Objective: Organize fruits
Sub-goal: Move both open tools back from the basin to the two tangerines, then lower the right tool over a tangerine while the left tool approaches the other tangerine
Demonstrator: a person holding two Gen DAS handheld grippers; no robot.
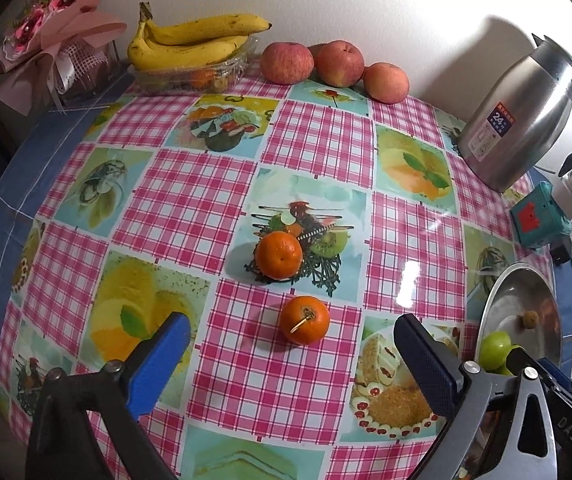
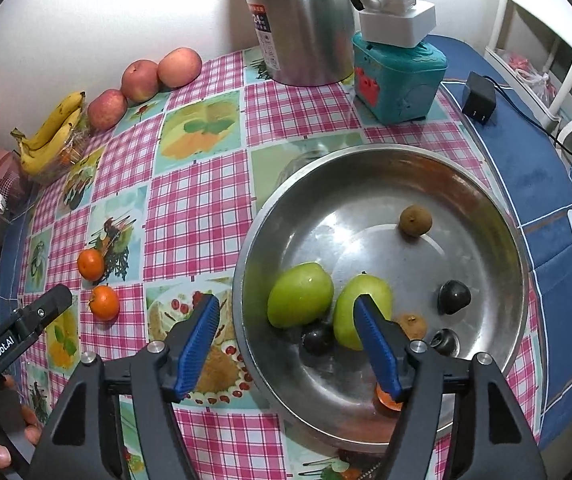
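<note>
On the table (image 1: 66, 152) with the pink checked cloth lie two oranges: one orange (image 1: 278, 255) on a printed fruit picture, and a second orange (image 1: 304, 320) nearer to the camera, on a pink checked square. The two are near each other but do not touch.

The left gripper (image 1: 291, 344) hangs above the second orange with its jaws spread very wide. Nothing is between its blue pads, and it holds nothing. The second orange lies on the cloth just ahead of the gap.

At the back, by the wall, there are three apples (image 1: 339, 63) in a row, and a bunch of bananas (image 1: 190, 42) on top of a clear plastic box (image 1: 222, 70). I count three bananas in the left view. One steel kettle (image 1: 525, 120) stands at the right, and one teal box (image 2: 397, 76) is beside it.

The right gripper (image 2: 287, 344) is over the near rim of one steel bowl (image 2: 485, 208). Its jaws stand open and grip nothing; no pad presses on a fruit. In the bowl I count two green fruits (image 2: 299, 294), two small brown fruits (image 2: 415, 221), and three dark fruits (image 2: 453, 297). One small orange-red thing (image 2: 385, 398) is mostly hidden behind the right pad, so I cannot tell what it is. The two green fruits lie side by side.
</note>
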